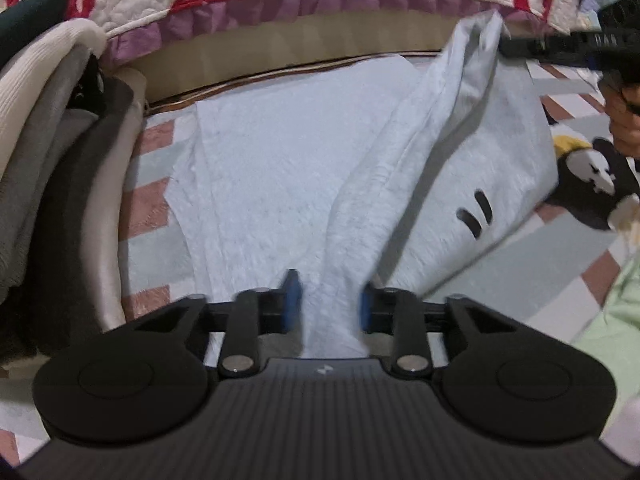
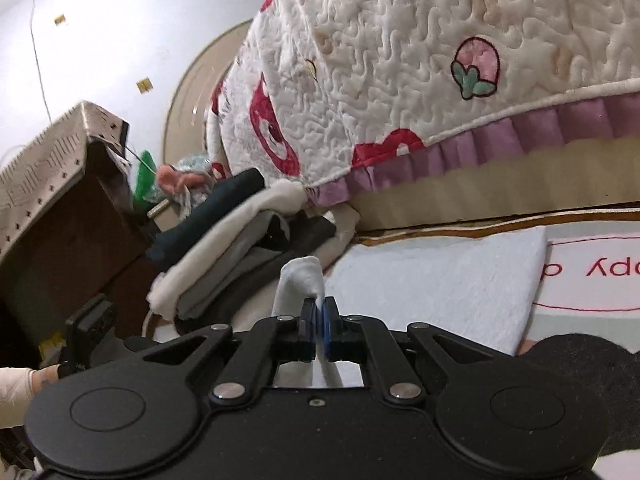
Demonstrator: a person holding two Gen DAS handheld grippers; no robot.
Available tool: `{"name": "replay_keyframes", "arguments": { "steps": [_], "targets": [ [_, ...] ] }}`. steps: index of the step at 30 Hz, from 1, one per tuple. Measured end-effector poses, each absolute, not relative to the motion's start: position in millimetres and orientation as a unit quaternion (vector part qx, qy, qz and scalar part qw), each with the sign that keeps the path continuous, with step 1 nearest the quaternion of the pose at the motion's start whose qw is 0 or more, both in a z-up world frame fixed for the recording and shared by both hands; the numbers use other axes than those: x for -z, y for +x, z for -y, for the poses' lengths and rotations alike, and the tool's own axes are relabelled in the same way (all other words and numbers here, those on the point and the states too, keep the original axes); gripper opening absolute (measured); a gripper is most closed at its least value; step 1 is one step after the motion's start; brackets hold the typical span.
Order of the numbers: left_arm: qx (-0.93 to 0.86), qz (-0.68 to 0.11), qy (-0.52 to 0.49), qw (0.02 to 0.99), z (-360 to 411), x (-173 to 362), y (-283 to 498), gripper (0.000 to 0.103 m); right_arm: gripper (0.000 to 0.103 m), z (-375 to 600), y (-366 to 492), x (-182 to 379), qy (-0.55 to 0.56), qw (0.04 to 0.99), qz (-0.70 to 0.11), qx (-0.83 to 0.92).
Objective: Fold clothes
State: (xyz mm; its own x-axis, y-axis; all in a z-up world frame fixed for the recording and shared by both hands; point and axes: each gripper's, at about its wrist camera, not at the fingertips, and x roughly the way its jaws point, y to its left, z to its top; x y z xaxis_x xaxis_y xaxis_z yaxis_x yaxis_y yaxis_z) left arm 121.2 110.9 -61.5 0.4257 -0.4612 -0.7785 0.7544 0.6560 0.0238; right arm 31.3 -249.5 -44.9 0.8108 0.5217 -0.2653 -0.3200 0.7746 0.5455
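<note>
Item: pale blue garment [image 1: 280, 168], fleecy, spread on a striped mat [image 1: 152, 204] on the floor beside a bed.

Hidden or unclear: garment's near end is cut off behind the left claw's body; its type cannot be told. Its far right part is blurred. The right claw [image 1: 560, 46] in the left wrist view is a dark smear at the frame edge. A person's head shows partly at the right margin, half covered by a hand. A folded stack of clothes [image 2: 224, 248], cream, grey and dark, sits left of the garment, its lower layers hidden.

Orientation: long axis runs from the left claw away towards the bed's quilt [image 2: 400, 80]. One flap rises along the right side, lifted to a peak at the far corner; two dark marks [image 1: 476, 212] show on it.

Left claw [image 1: 328, 300]: jaws part open, a ridge of blue cloth between them, pads apparently not pressing.

Right claw [image 2: 319, 312]: jaws closed tight, pinching a small tuft of the garment's corner [image 2: 300, 280], which stands upright above the pads.
</note>
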Motion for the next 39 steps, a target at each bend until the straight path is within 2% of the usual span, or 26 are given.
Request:
{"name": "replay_keyframes", "arguments": {
  "steps": [2,7,9,10,11,14,16,18,21,22,23,24,25,33,39],
  "targets": [
    [0.366,-0.396,0.161,0.827,-112,59,129,0.017,0.007,249,37,50,0.235,0.921,-0.220,-0.220],
    [0.372,-0.412,0.138,0.820,-106,63,135,0.020,0.016,254,53,74,0.240,0.916,-0.257,-0.192],
    [0.379,-0.411,0.141,0.817,-102,64,131,0.028,0.025,261,55,84,0.249,0.914,-0.268,-0.173],
    [0.382,-0.410,0.143,0.816,-100,65,129,0.037,0.025,266,56,88,0.258,0.912,-0.272,-0.165],
    [0.383,-0.410,0.145,0.815,-98,66,127,0.041,0.025,270,57,93,0.266,0.909,-0.278,-0.162],
    [0.388,-0.399,0.166,0.814,-96,69,118,0.044,0.032,274,63,107,0.275,0.897,-0.304,-0.162],
    [0.388,-0.394,0.186,0.812,-93,73,113,0.050,0.042,272,69,114,0.275,0.891,-0.321,-0.165],
    [0.392,-0.389,0.206,0.808,-90,78,109,0.052,0.049,268,74,119,0.278,0.886,-0.328,-0.171],
    [0.392,-0.380,0.237,0.804,-84,85,106,0.057,0.050,262,82,121,0.269,0.889,-0.322,-0.184],
    [0.388,-0.378,0.241,0.805,-83,86,106,0.057,0.044,260,84,121,0.266,0.890,-0.319,-0.188],
    [0.383,-0.375,0.245,0.808,-83,86,106,0.048,0.031,258,83,118,0.261,0.893,-0.308,-0.197],
    [0.376,-0.367,0.242,0.816,-85,82,105,0.035,0.007,256,80,111,0.259,0.896,-0.293,-0.209],
    [0.368,-0.358,0.238,0.824,-87,79,104,0.012,0.007,255,73,101,0.258,0.899,-0.274,-0.224],
    [0.291,-0.252,0.202,0.901,-135,18,55,0.008,0.006,211,-8,1,0.175,0.924,-0.181,-0.288],
    [0.278,-0.218,0.156,0.922,-188,-22,14,0.006,0.006,173,-68,-42,0.136,0.924,-0.173,-0.313]
  ]
}}
